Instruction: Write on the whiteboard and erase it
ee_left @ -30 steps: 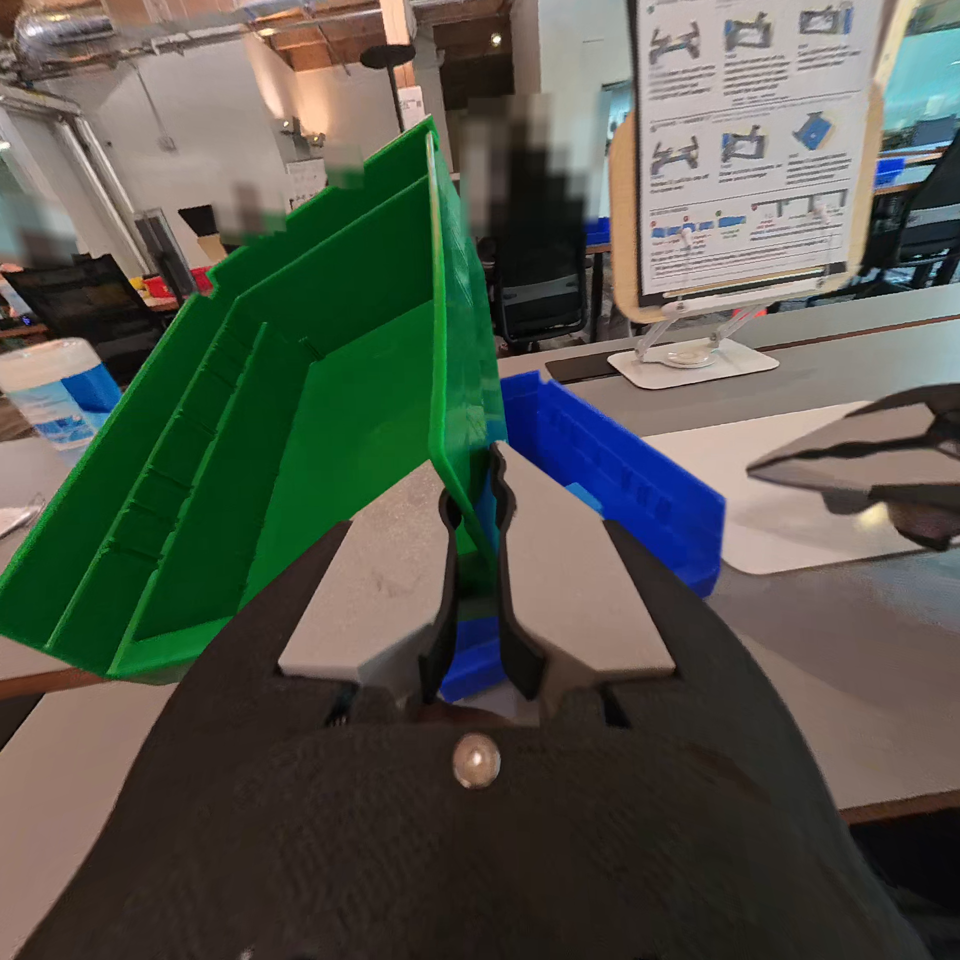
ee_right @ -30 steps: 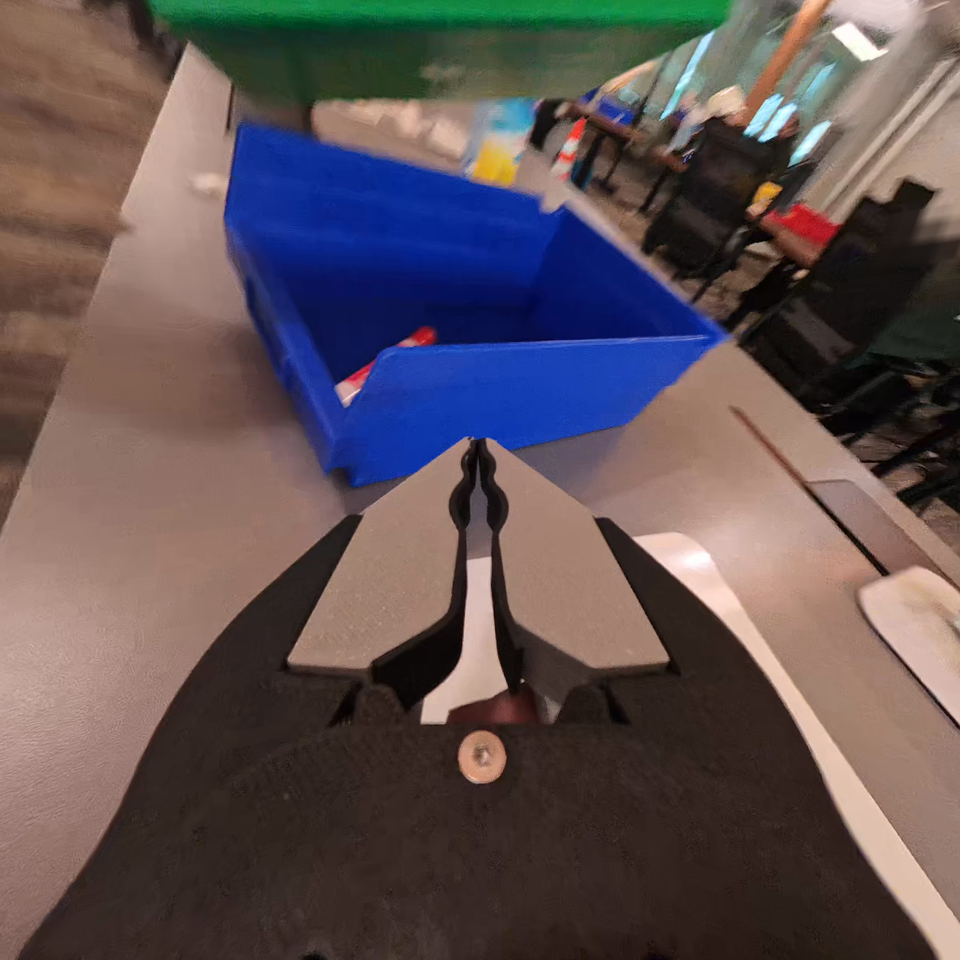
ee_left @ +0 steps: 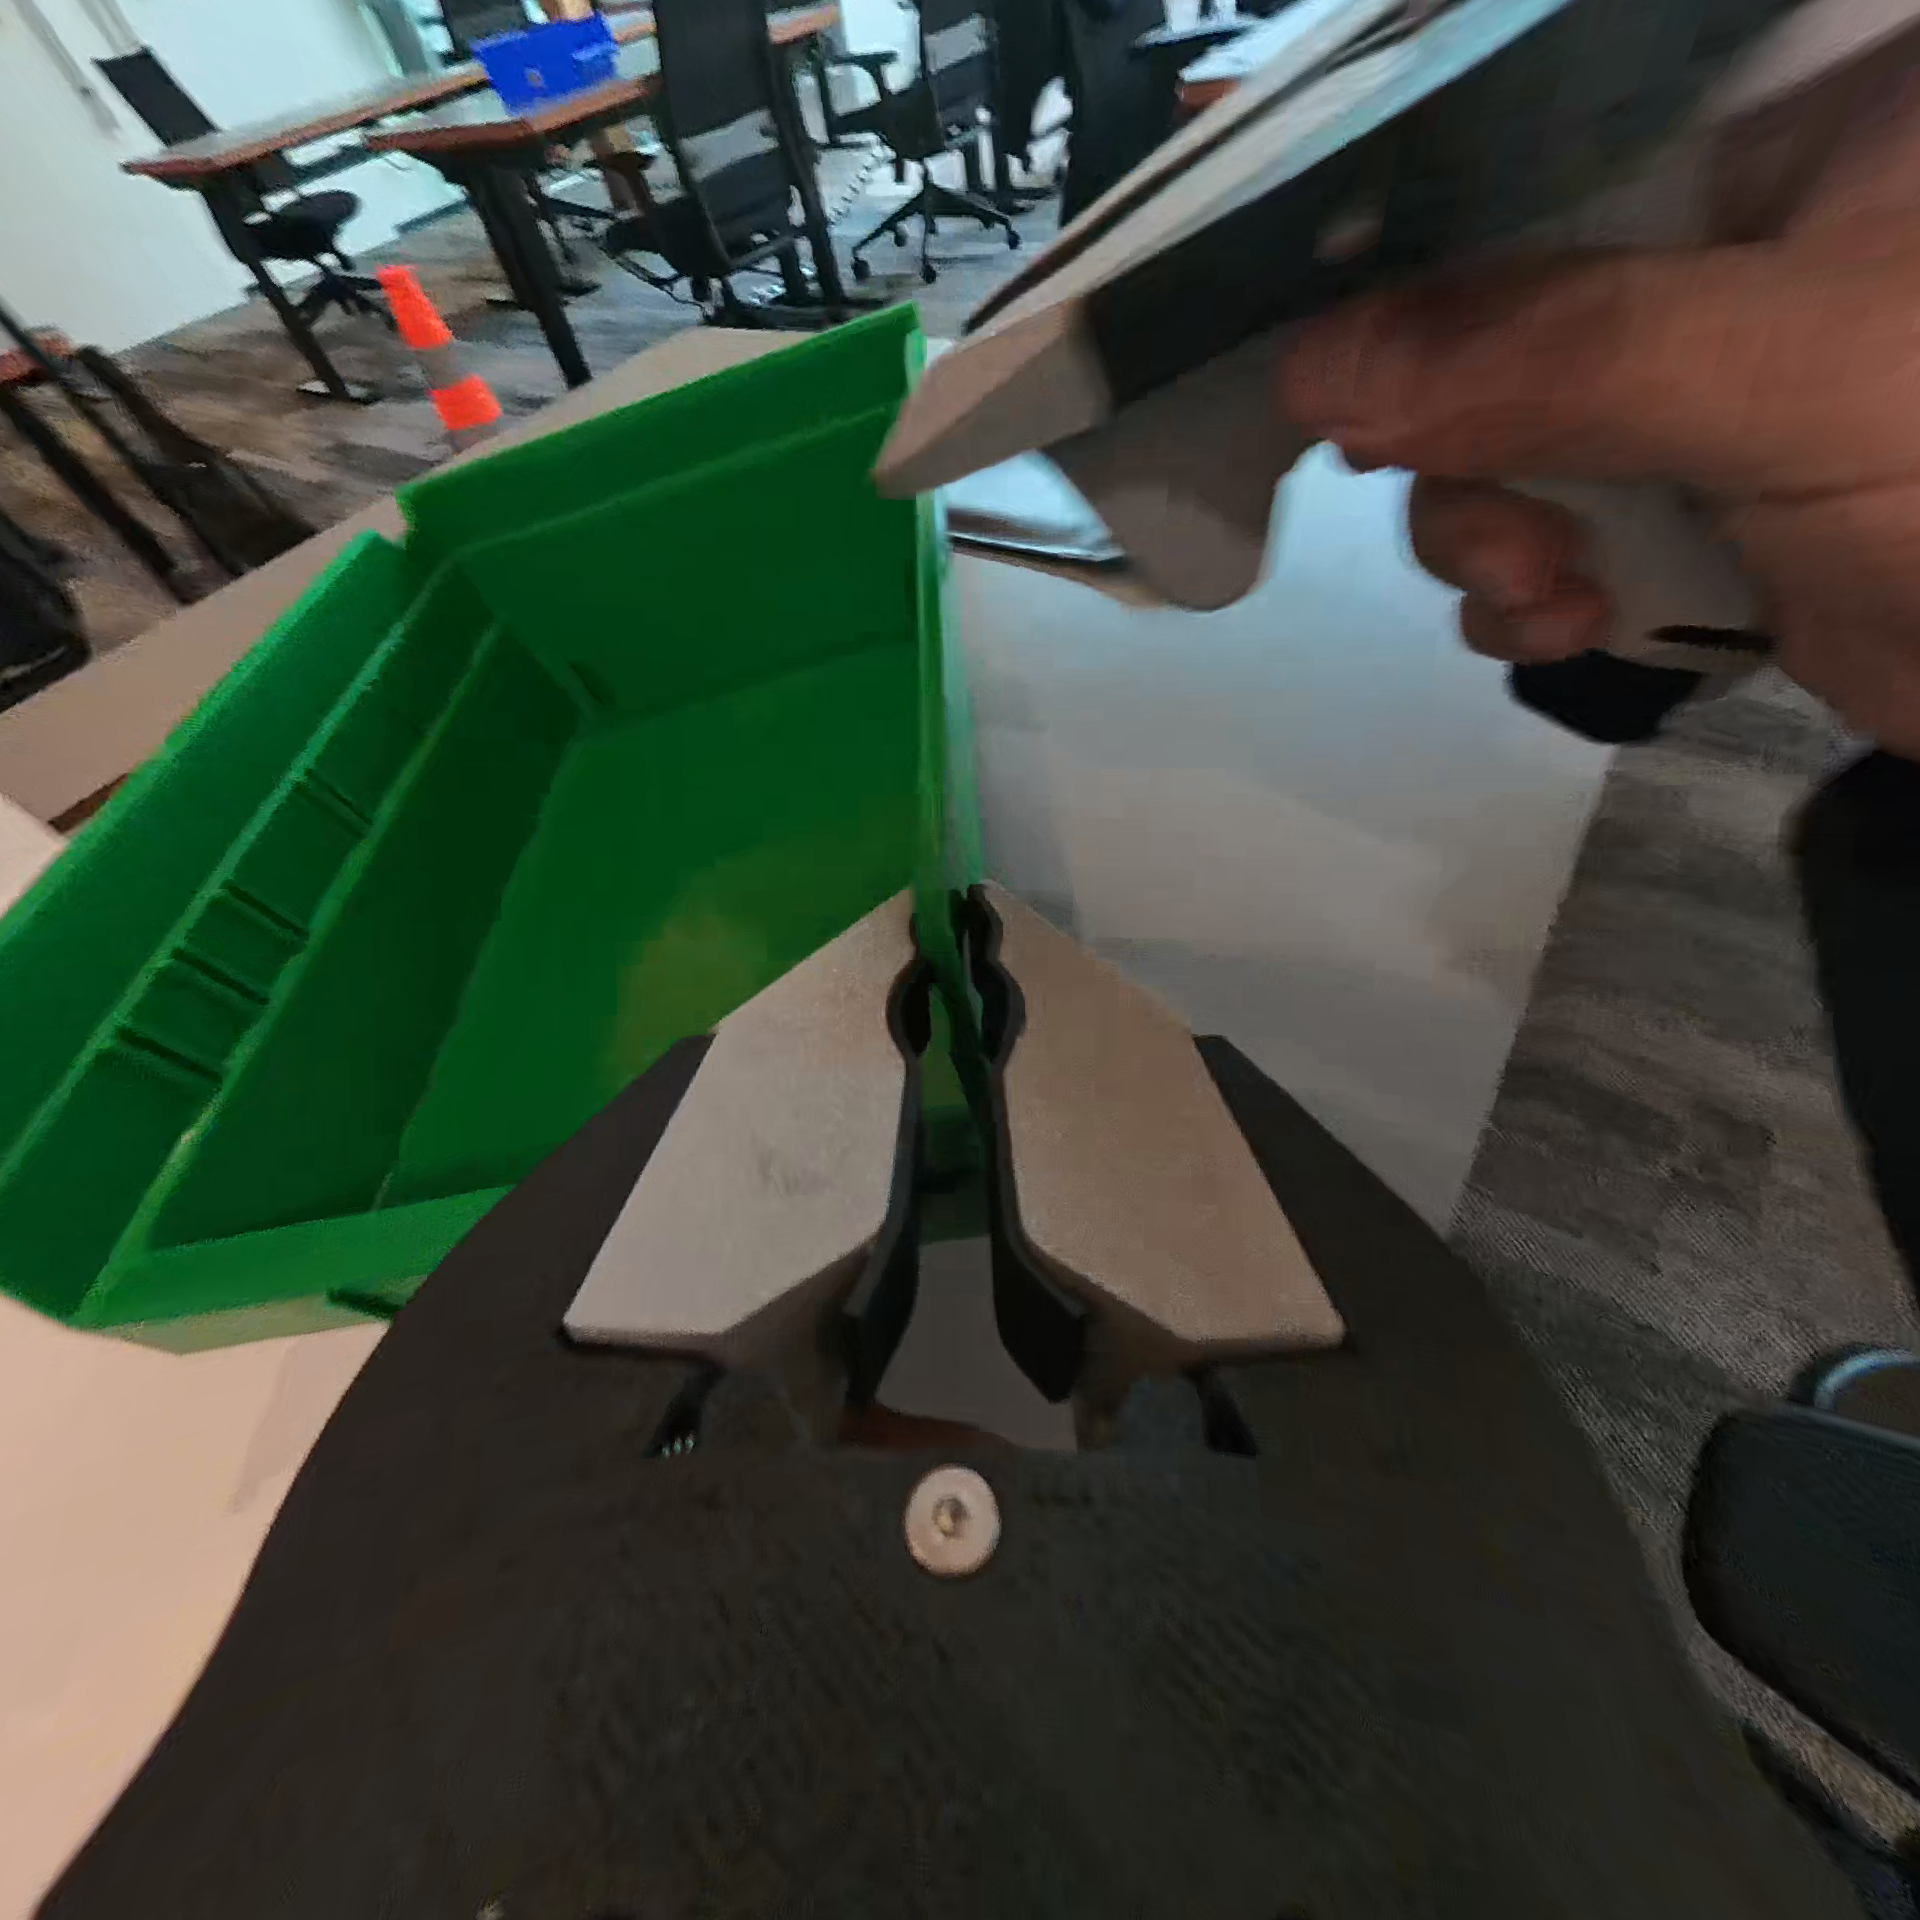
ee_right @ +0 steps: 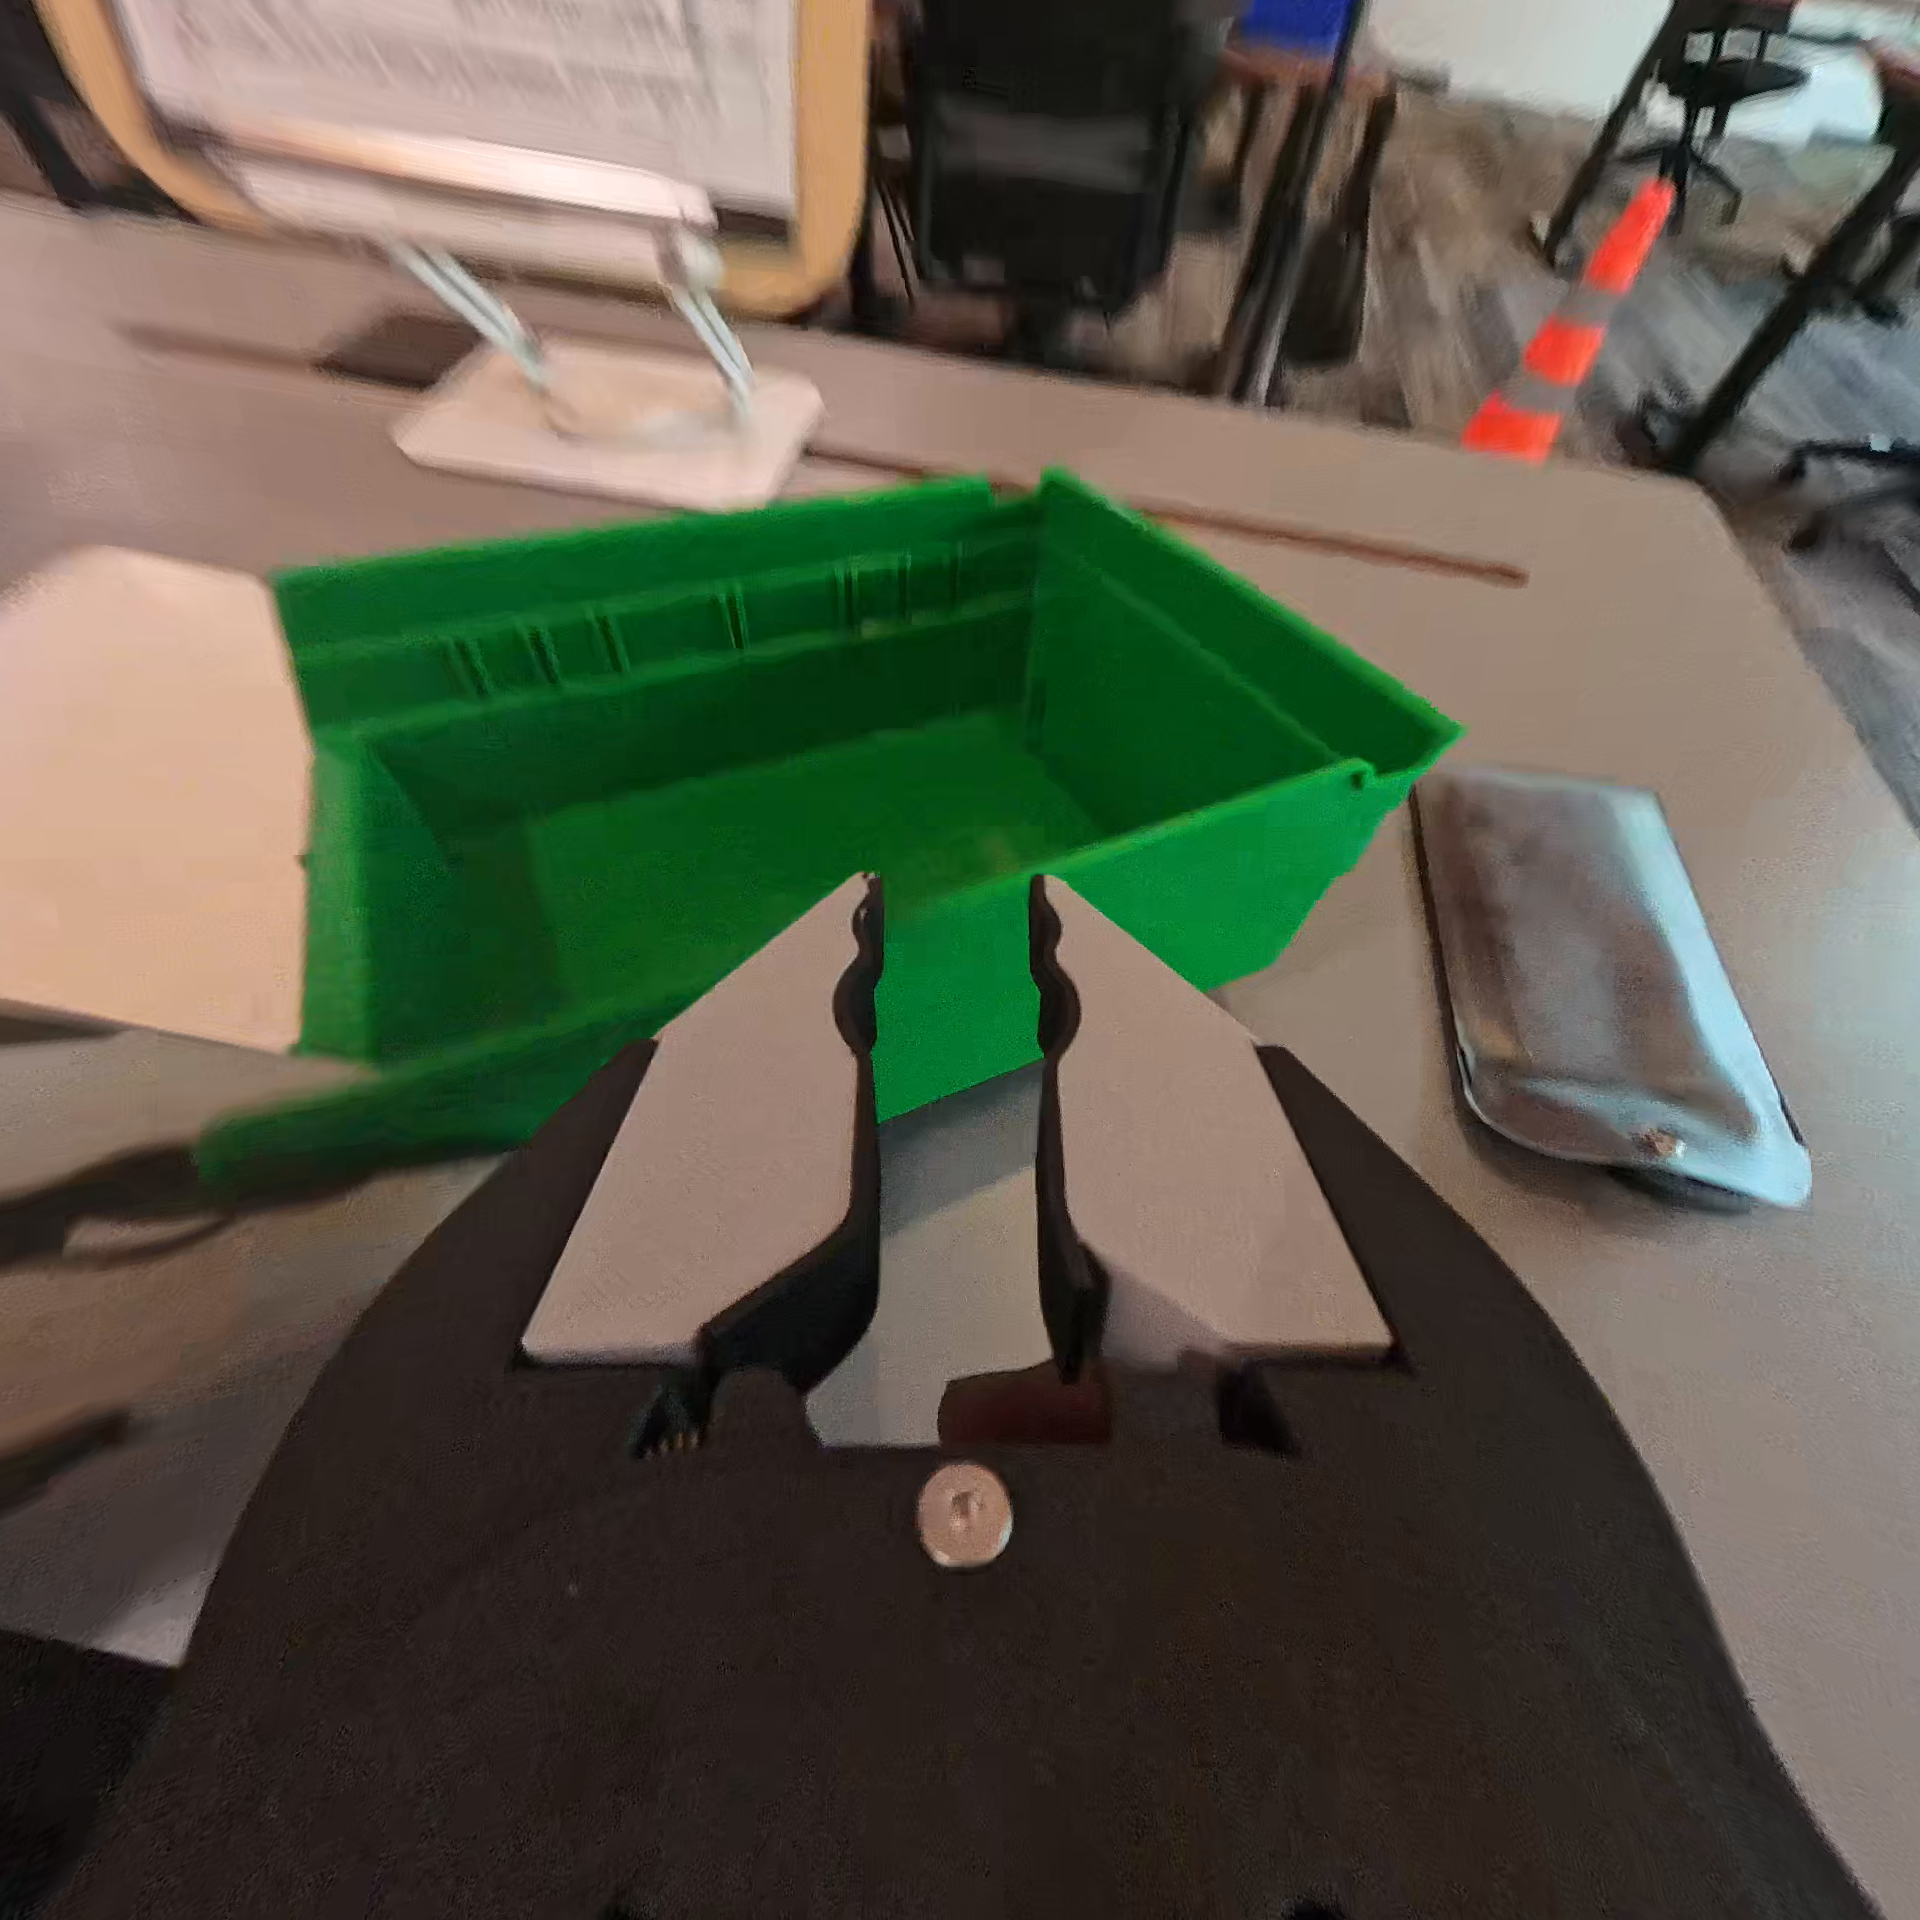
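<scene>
On the grey table (ee_right: 1621, 665), the left gripper (ee_left: 954, 914) is clamped on the side wall of an empty green bin (ee_left: 665, 790), which is tilted. The right gripper (ee_right: 951, 894) hangs near the bin's front, fingers apart, gripping nothing. The whiteboard (ee_right: 135, 790) lies flat left of the bin. A blurred sheet on a stand (ee_right: 613, 416) is unreadable. A silver pouch (ee_right: 1600, 987) lies right of the bin. Office chairs, desks and an orange cone (ee_left: 442, 353) stand beyond on carpet.
</scene>
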The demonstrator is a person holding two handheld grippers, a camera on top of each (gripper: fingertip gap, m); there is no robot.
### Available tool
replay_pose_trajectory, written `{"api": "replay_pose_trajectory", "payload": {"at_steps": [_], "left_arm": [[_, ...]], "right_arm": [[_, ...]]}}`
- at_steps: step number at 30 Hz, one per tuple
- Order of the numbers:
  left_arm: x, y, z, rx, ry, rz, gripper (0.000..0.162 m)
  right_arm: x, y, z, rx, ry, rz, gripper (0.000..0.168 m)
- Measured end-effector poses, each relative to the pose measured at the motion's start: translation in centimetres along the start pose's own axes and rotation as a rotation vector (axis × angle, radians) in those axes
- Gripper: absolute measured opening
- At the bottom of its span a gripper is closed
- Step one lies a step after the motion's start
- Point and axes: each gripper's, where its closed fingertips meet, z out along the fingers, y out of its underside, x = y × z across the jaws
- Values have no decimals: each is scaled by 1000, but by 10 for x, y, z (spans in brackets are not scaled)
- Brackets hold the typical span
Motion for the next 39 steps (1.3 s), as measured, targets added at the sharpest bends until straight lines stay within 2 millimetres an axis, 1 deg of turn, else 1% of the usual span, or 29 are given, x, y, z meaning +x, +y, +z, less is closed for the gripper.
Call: {"api": "replay_pose_trajectory", "payload": {"at_steps": [2,4,6,7,8,9,10,11,12,13,15,16,19,20,21,22,23,24,25,26,27,28,30,31,32,34,35,37,39], "left_arm": [[27,-3,0,-8,78,36,9],[31,-15,-18,43,89,45,17],[36,-17,-42,38,173,22,26],[40,-14,-54,25,233,-1,36],[45,-10,-67,9,304,-29,50],[45,-5,-78,-1,336,-64,56],[39,0,-88,-3,335,-89,57],[33,5,-100,1,332,-97,59],[26,11,-112,5,325,-101,61],[16,19,-124,1,310,-109,61],[-10,40,-149,-34,261,-112,61],[-28,52,-162,-56,211,-113,62],[-89,91,-206,-124,40,-116,62],[-112,105,-223,-148,-34,-126,62],[-131,119,-241,-167,-91,-146,62],[-146,130,-258,-173,-123,-178,62],[-161,140,-276,-175,-156,-211,62],[-174,150,-293,-175,-193,-239,62],[-185,161,-308,-178,-215,-262,61],[-191,171,-321,-187,-220,-289,61],[-197,180,-332,-194,-229,-314,61],[-203,188,-343,-197,-250,-332,60],[-213,201,-359,-207,-288,-335,61],[-217,207,-364,-222,-302,-329,61],[-220,213,-369,-243,-317,-317,63],[-229,221,-374,-295,-348,-280,64],[-234,221,-375,-314,-367,-263,65],[-240,213,-370,-314,-374,-244,66],[-242,198,-356,-273,-359,-261,69]], "right_arm": [[7,23,16,-95,12,-2,27],[15,38,25,-161,31,1,28],[16,38,23,-163,25,14,27],[10,31,18,-150,-10,17,29],[0,16,11,-96,-56,25,32],[-17,-6,0,1,-128,31,35],[-41,-27,-12,98,-227,30,35],[-66,-41,-23,156,-321,21,36],[-86,-45,-28,161,-384,7,36],[-104,-40,-27,122,-425,-20,40],[-130,-16,-12,-17,-454,-108,50],[-138,-2,-1,-81,-436,-152,50],[-155,36,26,-259,-403,-321,49],[-160,47,29,-305,-419,-388,42],[-160,56,28,-351,-422,-445,23],[-156,64,26,-382,-408,-480,17],[-148,76,26,-431,-388,-508,15],[-137,81,26,-448,-353,-521,18],[-122,91,23,-511,-325,-520,22],[-107,101,20,-573,-304,-492,33],[-99,101,17,-572,-319,-428,32],[-86,106,13,-603,-307,-386,38],[-55,112,7,-651,-221,-327,61],[-46,112,5,-648,-191,-312,61],[-41,109,4,-628,-174,-308,57],[-51,101,0,-581,-216,-309,42],[-61,96,-2,-555,-252,-316,41],[-81,83,1,-487,-298,-339,43],[-104,62,10,-385,-324,-331,56]]}}
